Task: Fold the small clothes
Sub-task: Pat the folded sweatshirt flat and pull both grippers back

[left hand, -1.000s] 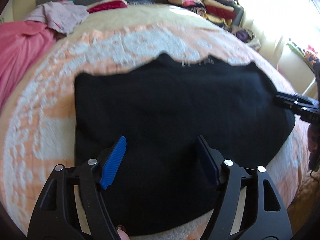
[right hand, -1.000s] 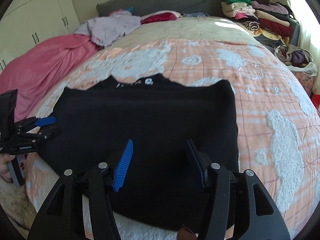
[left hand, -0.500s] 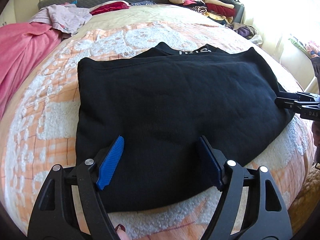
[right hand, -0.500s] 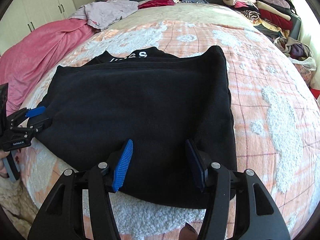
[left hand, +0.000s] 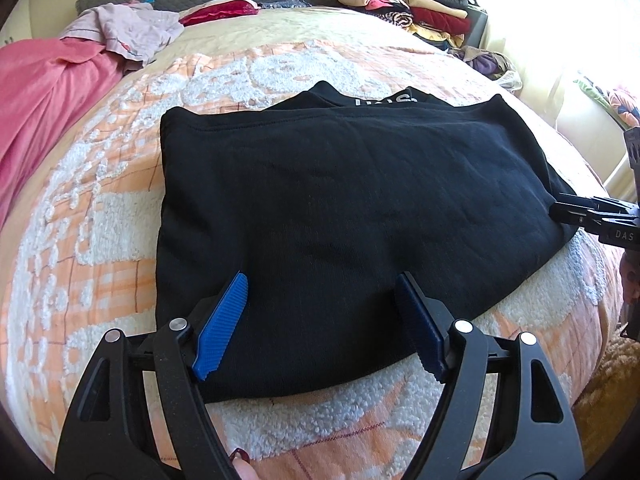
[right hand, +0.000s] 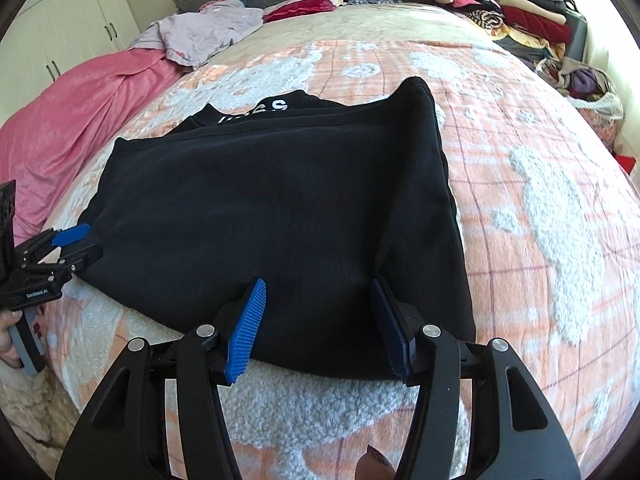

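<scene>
Both claws, left claw [left hand: 320,320] and right claw [right hand: 318,328], stay spread, black garment [left hand: 340,208] now nearer.

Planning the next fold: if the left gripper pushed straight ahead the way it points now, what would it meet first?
Most likely the black garment: the open left gripper points over its near edge, lying on the bedspread. Its height above the cloth is unclear.
</scene>
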{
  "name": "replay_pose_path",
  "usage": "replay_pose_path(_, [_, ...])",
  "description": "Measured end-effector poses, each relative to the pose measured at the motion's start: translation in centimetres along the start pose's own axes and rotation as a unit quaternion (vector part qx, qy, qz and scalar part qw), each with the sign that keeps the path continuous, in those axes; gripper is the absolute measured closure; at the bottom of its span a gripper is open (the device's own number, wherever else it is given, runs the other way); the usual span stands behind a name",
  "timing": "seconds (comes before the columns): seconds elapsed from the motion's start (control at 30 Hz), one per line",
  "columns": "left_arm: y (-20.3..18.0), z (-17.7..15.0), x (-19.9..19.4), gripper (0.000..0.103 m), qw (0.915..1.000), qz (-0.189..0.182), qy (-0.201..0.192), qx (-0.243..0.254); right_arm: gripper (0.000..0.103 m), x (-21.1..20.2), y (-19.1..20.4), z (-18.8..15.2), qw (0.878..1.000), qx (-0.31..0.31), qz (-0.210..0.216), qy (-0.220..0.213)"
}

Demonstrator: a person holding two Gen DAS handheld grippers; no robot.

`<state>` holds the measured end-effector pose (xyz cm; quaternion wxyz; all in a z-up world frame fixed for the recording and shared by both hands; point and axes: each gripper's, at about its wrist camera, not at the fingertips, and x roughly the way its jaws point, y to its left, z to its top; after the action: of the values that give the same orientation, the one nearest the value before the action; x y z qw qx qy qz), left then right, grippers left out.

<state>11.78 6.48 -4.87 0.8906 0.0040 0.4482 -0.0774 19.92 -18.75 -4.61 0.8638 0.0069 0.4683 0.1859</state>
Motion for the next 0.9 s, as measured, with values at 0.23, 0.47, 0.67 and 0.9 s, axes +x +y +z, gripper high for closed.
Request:
replay_pose_path(0.23, [0.0, -0.4, -0.4, 0.033, 1.0000, -0.004, 0.003, -0.003, 0.050, -0.5, 0.0, -0.7, 1.000, 0.010, 0.002, -0.004])
replay_pose_path(0.47, [0.0, -0.3, -1.6, 0.027, 0.9994, -0.032, -0.003, -0.009, 0.029, -2.3, 1.1, -1.4, 0.999, 0.002, 0.002, -0.035])
replay_pose_path(0.67, [1.2, 0.4, -3.3, 0.025, 0.9984, -0.040, -0.026, -0.028, 0.015, -5.5, 2.0, -1.2, 0.996, -0.006, -0.022, -0.089])
replay_pose_path(0.9, [3.1, 1.0, -4.7, 0.019, 0.9970, -0.032, -0.049, -0.051, 0.011, -8.3, 2.6, -0.8, 0.991, 0.005, -0.037, -0.132])
